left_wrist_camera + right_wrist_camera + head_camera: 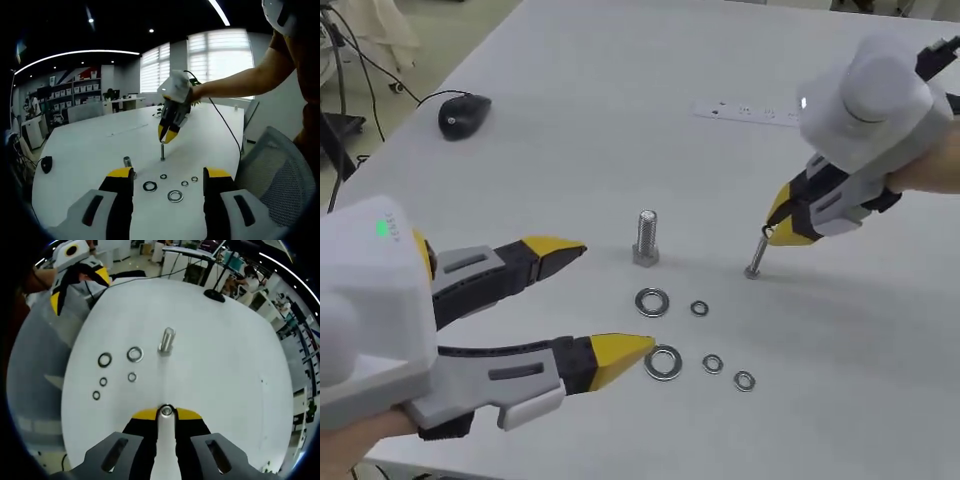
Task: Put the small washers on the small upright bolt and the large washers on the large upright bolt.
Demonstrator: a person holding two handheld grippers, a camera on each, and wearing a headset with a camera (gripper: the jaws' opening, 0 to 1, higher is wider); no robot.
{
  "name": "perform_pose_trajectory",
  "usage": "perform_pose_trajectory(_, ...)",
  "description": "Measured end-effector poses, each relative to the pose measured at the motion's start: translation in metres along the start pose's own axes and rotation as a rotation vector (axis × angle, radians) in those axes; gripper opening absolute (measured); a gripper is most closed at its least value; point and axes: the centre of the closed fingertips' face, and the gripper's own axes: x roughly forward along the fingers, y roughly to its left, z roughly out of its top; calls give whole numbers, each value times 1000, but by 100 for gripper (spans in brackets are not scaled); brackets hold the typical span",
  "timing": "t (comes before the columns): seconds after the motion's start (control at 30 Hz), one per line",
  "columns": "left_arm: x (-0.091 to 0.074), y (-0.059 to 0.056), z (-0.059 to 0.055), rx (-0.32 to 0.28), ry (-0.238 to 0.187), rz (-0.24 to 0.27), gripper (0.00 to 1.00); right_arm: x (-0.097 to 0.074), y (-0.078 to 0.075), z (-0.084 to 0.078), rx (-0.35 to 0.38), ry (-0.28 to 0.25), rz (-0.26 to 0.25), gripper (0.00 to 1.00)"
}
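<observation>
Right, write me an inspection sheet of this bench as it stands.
Surface: pale table, bare between the items.
Job's things: large bolt upright; small bolt gripped, lower end on the table; two large washers and three small washers lying flat, none on a bolt.
Clutter: mouse and power strip on the far side.
Grippers: left hand-held gripper open beside the large washers; right hand-held gripper shut on the small bolt.
Cables: mouse cable runs off the table's edge.
Surroundings: mesh chair, shelves, windows.
</observation>
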Motion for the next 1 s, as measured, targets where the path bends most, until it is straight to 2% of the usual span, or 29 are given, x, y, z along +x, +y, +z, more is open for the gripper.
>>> perform_pose_trajectory(0.43, 0, 3, 0, -3, 0, 2, 55, 13, 0, -8, -7, 34, 13, 12)
perform_pose_trajectory(0.63, 0, 4, -1, -5, 0, 5, 55, 26, 5, -15, -19, 43, 17, 12)
perform_pose_trajectory(1.0, -1, 8, -1, -11, -2, 14, 55, 50, 6, -26, -26, 23, 22, 13)
